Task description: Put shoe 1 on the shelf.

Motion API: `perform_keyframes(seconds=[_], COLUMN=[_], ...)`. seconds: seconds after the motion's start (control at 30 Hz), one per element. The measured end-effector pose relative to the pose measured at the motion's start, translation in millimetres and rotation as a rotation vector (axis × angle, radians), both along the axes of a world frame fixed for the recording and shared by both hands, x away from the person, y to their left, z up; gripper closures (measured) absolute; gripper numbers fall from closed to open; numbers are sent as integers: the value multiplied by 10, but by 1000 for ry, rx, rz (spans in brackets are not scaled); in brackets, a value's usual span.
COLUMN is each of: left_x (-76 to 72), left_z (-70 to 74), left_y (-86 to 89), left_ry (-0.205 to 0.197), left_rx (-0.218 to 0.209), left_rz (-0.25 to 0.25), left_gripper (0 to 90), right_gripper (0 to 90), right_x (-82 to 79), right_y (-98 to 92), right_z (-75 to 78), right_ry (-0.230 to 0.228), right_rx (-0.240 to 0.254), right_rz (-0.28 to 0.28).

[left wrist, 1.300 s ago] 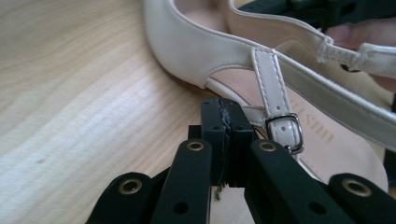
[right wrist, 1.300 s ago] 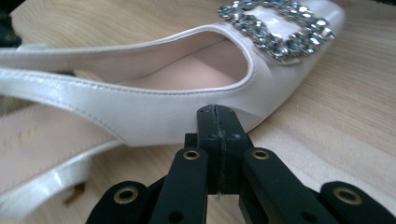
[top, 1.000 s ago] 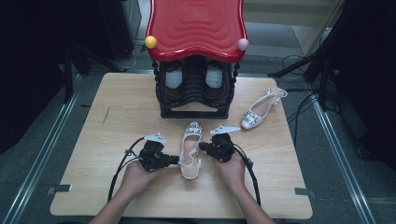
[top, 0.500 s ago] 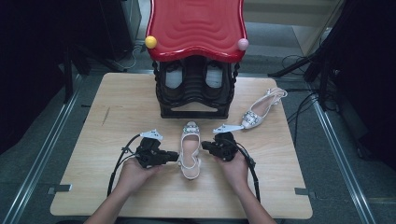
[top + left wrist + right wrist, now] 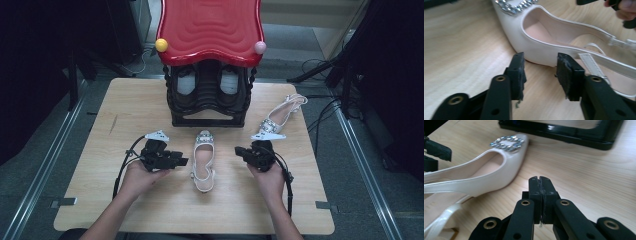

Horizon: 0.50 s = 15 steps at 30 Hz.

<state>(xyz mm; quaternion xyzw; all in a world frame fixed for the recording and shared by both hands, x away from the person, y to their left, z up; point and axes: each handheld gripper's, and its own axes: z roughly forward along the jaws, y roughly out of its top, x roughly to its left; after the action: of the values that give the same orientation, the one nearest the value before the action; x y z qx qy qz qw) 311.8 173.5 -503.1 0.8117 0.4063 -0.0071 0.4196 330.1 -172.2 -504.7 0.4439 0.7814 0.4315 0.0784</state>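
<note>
A white slingback shoe point(image 5: 203, 159) with a rhinestone buckle lies mid-table, toe toward the rack. Just left of it is my left gripper point(image 5: 182, 161), pointing at it. In the left gripper view its jaws point(image 5: 540, 72) have just been opening, nothing sits between them, and the shoe's side point(image 5: 544, 37) lies right beyond the tips. To the shoe's right, a short gap away, is my right gripper point(image 5: 239, 150). Its pads point(image 5: 540, 185) are pressed together on nothing, with the shoe point(image 5: 499, 167) to their left.
A black shoe rack with a red wavy top point(image 5: 210, 60) stands at the back middle of the wooden table point(image 5: 125, 115); its base point(image 5: 564, 132) lies ahead of the right gripper. A second white shoe point(image 5: 280, 117) lies at the back right.
Both grippers were against the shoe's sides. The left jaws have opened and pulled slightly left; the right gripper has drawn away to the right. The shoe stays in place.
</note>
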Motion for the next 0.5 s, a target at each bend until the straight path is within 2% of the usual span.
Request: perform_keyframes(seconds=[0.13,0.27,0.33,0.5], left_x=[69,110,122,122], left_z=[-3,-12,-16,-12], left_y=[73,126,143,159], left_ry=[-1,-18,-28,-45], left_rx=[5,-6,-8,-13], left_rz=[24,50,52,61], left_gripper=[488,447,436,425], right_gripper=[899,899,899,900], right_x=[18,22,38,133], right_y=[-185,-361,-443,-687], right_z=[20,42,33,-18], right_ry=[-6,-24,-34,-20], right_rx=[7,7,-2,-3], right_rz=[-50,-91,-114,-184])
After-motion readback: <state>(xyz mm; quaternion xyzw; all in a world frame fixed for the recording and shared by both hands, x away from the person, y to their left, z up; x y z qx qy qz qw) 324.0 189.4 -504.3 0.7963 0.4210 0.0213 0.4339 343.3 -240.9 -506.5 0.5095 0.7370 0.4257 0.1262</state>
